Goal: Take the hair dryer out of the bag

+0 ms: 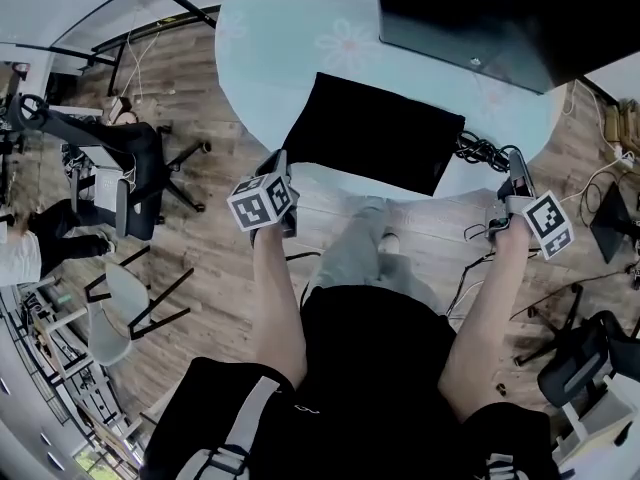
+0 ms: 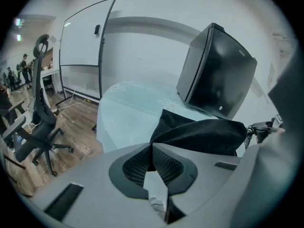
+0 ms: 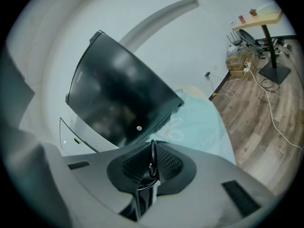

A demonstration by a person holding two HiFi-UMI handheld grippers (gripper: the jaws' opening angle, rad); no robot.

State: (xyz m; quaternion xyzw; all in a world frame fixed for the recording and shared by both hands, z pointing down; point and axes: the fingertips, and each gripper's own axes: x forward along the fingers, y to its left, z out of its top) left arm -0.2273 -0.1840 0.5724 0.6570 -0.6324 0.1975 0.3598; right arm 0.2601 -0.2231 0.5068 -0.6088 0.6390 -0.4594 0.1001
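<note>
Black fabric bag (image 1: 375, 133) is lying flat on the round pale-blue table (image 1: 290, 28), in front of a big black box (image 1: 500, 18); no hair dryer is showing anywhere, so I'm guessing it's sitting inside the bag and the main job isn't done yet; what is showing is a black cord (image 1: 478, 151) spilling out of the bag's right end in a tangle by the table edge; the right gripper (image 3: 152, 142) is pinching that cord, jaws closed down on it with a loop sitting between the pads; the left gripper (image 2: 151, 145) is sitting at the bag's near left corner with its jaws together, and it's looking like they're nipping the bag's edge, since the cloth is tenting up toward the tips; so I'm reading this as the setup stage, one side pinning the bag and the other getting ready to draw the dryer out by its cord; sliding the dryer clear of the bag is looking like it's all left to do.
</note>
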